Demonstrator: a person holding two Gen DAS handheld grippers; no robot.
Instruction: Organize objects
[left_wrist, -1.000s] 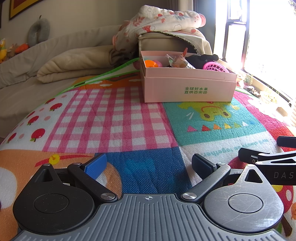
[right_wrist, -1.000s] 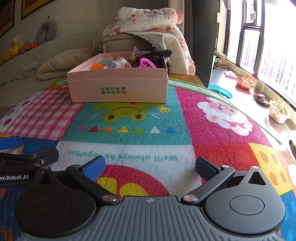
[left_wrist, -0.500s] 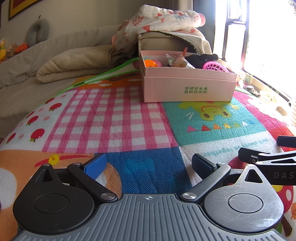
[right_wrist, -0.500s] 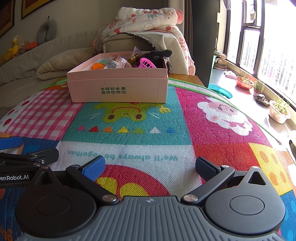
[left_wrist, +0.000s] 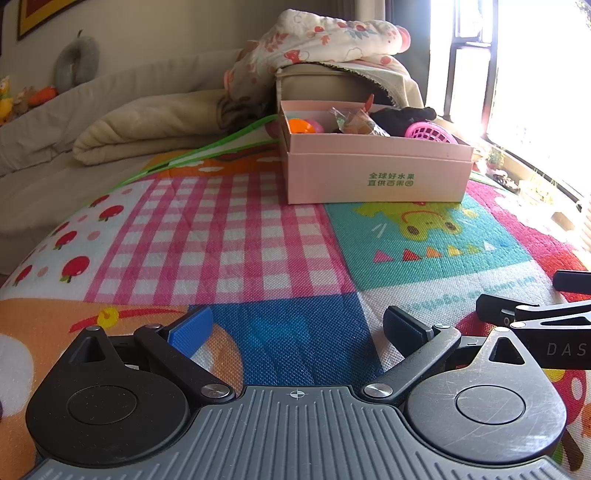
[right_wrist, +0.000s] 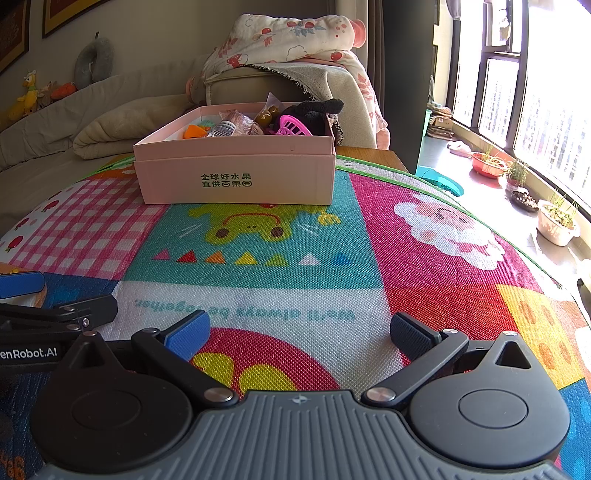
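While both grippers sit low over the colourful play mat (left_wrist: 236, 236), nothing lies between their fingers. At the bottom of the left wrist view, the left gripper (left_wrist: 295, 328) has its jaws wide apart, a blue pad on one finger and a dark pad on the other, over a blue patch of the mat. At the bottom of the right wrist view, the right gripper (right_wrist: 299, 332) also has its jaws spread wide and empty, over white and red parts of the mat. Each gripper shows at the edge of the other's view: the right one at the right edge of the left wrist view, the left one at the left edge of the right wrist view, so they rest near each other, side by side.

The pink cardboard box (right_wrist: 236, 177), printed with green characters, stands on the mat well apart from both grippers, in the upper middle of each frame. It is open and holds the small things: an orange toy (left_wrist: 301, 125), a crinkled clear packet (left_wrist: 354, 122), a black plush item (right_wrist: 314, 110) and a pink plastic basket (right_wrist: 291, 125). How they touch one another inside the box cannot be told.

Behind the box a floral blanket (right_wrist: 291, 37) is heaped on a beige cushion. A folded beige quilt (left_wrist: 147, 125) lies at the left, and bright windows fill the right of both frames.
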